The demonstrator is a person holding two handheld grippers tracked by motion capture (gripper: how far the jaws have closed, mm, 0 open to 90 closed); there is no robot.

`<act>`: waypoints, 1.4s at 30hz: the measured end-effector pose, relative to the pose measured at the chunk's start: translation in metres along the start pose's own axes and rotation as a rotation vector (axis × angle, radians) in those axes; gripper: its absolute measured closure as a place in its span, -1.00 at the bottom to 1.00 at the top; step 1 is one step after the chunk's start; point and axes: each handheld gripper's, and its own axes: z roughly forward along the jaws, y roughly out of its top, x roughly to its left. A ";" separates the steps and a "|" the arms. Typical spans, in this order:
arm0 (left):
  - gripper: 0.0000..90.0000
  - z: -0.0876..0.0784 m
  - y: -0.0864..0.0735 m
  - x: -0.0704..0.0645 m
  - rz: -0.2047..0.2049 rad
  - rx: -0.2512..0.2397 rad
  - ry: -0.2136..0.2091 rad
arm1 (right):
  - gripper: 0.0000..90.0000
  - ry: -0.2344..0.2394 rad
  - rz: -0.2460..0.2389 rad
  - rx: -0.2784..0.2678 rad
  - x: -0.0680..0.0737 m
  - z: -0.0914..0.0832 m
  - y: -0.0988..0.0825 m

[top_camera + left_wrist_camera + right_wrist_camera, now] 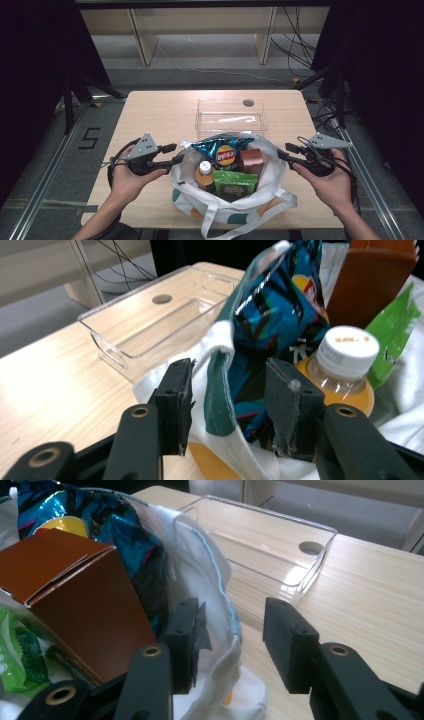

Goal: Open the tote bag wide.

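High view showed both forearms coming in from the near edge of the table (150, 107), one hand at each side of a white tote bag (272, 187) that sat on the near middle of the tabletop. The left gripper (175, 154) lay roughly level in a palm-up hand, jaws pointing inward at the bag's left rim. The right gripper (282, 151) mirrored it from the other side, the hand cupped beneath.

Left gripper view had the bag's rim (220, 390) standing between the two half-parted jaws, with a gap visible on each side, so the pads did not seem to press it yet. Right gripper view showed the same: the white cloth edge (220, 610) sat by the left pad, the right pad clear of it.

Inside the bag stood a blue chip packet (222, 150), a brown carton (251, 160), an orange-juice bottle (204, 174) and a green packet (235, 184). A clear plastic bin (230, 116) sat just behind.
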 end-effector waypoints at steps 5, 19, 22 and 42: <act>0.36 0.007 -0.004 0.002 0.008 0.039 0.000 | 0.44 0.004 -0.048 0.045 -0.001 0.002 -0.001; 0.91 0.024 -0.006 -0.001 0.062 0.115 0.013 | 0.91 0.005 -0.061 0.097 0.000 0.002 -0.002; 0.92 0.027 -0.010 -0.003 0.064 0.121 0.019 | 0.92 0.010 -0.078 0.113 0.000 0.002 -0.004; 0.94 0.052 -0.036 -0.017 0.162 0.231 0.041 | 0.94 0.019 -0.113 0.204 -0.003 0.020 -0.033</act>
